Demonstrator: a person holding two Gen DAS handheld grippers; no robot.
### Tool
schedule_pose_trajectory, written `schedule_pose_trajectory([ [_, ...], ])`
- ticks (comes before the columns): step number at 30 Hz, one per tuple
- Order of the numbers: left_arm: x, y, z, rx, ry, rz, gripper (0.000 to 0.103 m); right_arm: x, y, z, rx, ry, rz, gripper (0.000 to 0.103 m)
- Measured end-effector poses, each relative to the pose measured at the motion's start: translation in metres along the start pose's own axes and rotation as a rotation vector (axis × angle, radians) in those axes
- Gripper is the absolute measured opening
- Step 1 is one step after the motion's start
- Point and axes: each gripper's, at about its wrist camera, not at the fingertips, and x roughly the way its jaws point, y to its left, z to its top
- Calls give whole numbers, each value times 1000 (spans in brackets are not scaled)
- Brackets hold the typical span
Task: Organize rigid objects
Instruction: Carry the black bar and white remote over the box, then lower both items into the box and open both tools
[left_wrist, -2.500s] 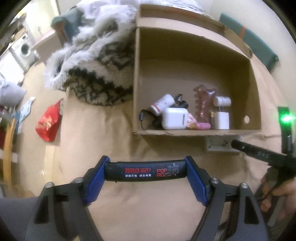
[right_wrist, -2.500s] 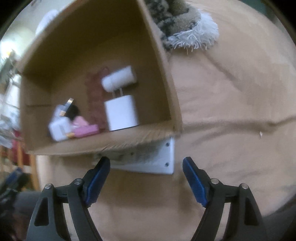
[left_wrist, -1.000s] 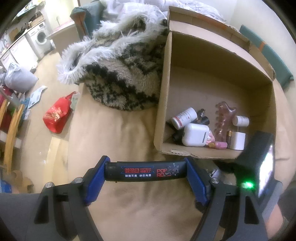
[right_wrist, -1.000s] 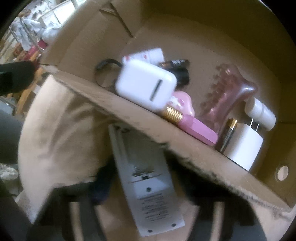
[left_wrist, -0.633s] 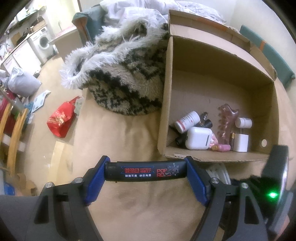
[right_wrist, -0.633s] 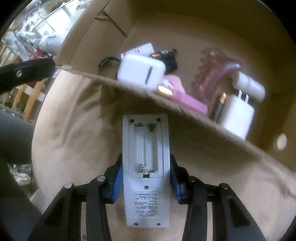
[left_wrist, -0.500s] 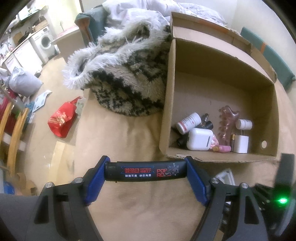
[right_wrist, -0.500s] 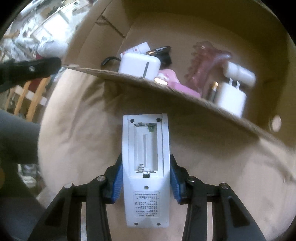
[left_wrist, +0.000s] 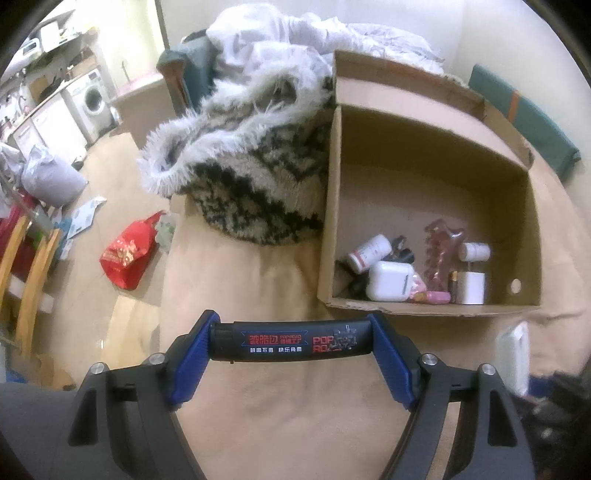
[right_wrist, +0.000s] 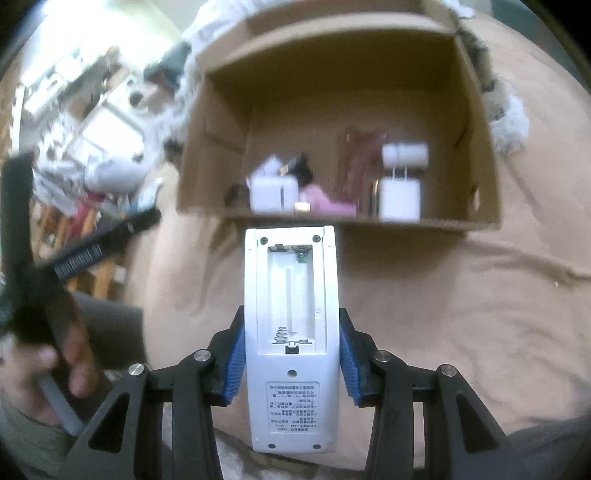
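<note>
- Open brown cardboard box (right_wrist: 476, 122) on beige bed cover, straight ahead of R gripper (right_wrist: 291, 363), nearer it than L.
- White plastic remote (right_wrist: 291, 332), battery bay bare, clamped in R gripper; long axis points at box.
- Black printed cylinder (left_wrist: 291, 340) clamped crosswise in L gripper (left_wrist: 291, 363).

Left wrist cam looked steeply down along its claw (left_wrist: 291, 345), sitting left of and near the cardboard box (left_wrist: 328, 206), box interior seen obliquely, room floor at far left. Right wrist cam also pitched down along its claw (right_wrist: 291, 363), faced the box (right_wrist: 218, 147) squarely over its near wall, slightly blurred. Both shared the box contents, e.g. white charger (left_wrist: 472, 288) (right_wrist: 399, 199), and the tan bed cover (left_wrist: 280, 288) (right_wrist: 480, 295).
</note>
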Motion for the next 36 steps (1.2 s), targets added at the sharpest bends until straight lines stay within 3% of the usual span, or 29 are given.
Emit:
schedule_pose_trajectory([
  [4,-6,-3,5,-15,5,-45,79,-14,11,14,13,-81,8,46],
  [8,-1,-14,23,10,60,-95,79,-20,10,37,30,-128,-1,46],
  [12,1,-19,47,3,42,-106,79,-28,3,66,38,-166,-41,46],
  [19,16,-46,88,51,31,-131,79,-15,-9,110,17,-158,-85,46],
  [22,28,-66,97,106,25,-105,79,0,-14,126,20,-146,-83,46],
  [36,102,-101,104,167,114,-32,79,51,-54,154,115,-65,-109,46],
])
